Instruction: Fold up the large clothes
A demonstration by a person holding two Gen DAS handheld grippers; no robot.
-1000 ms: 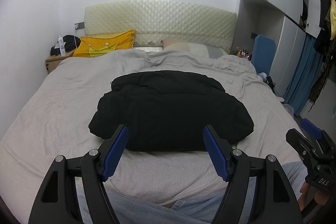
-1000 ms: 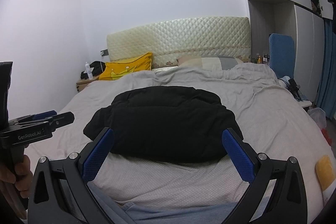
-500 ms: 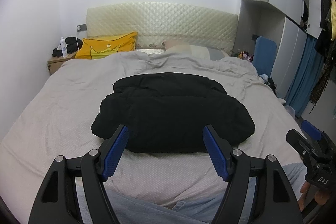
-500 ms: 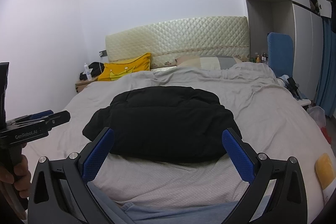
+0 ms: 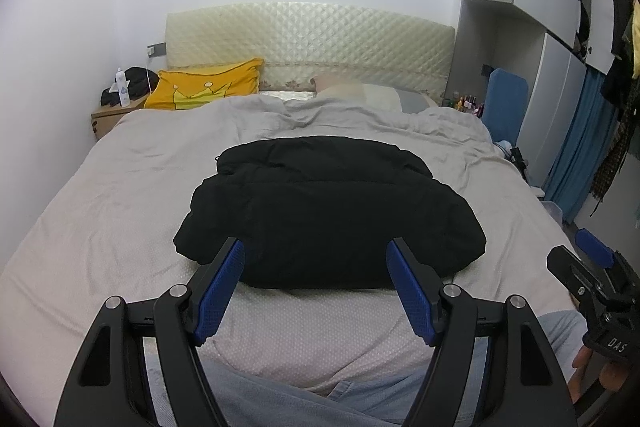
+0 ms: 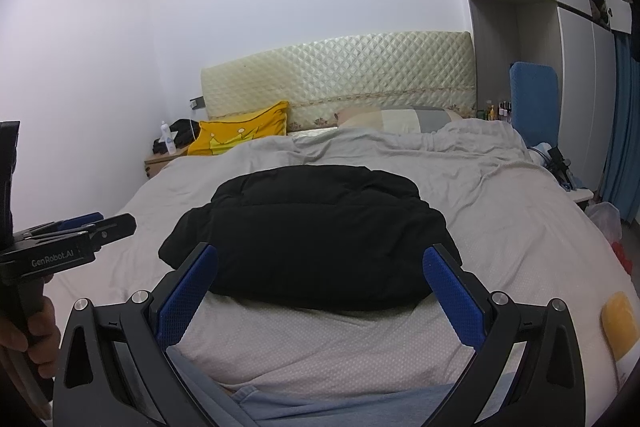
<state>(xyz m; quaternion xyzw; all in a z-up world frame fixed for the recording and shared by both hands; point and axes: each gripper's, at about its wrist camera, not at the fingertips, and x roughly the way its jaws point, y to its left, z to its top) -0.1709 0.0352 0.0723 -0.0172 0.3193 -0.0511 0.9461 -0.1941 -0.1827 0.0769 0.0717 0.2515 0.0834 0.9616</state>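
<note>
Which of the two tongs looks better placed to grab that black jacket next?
Neither clearly. Left tongs and right tongs both hang open just short of the folded black jacket's near edge, touching nothing.

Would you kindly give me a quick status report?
Left gripper open, empty. Right gripper open, empty. Black jacket folded on bed. Nothing in the way.

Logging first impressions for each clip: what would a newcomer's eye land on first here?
A bulky black jacket, already folded into a compact bundle, lies in the middle of the grey bed. Next comes the yellow crown pillow at the headboard's left end. Both open blue-padded claws, left claw and right claw, hover short of the jacket's near edge, holding nothing.
</note>
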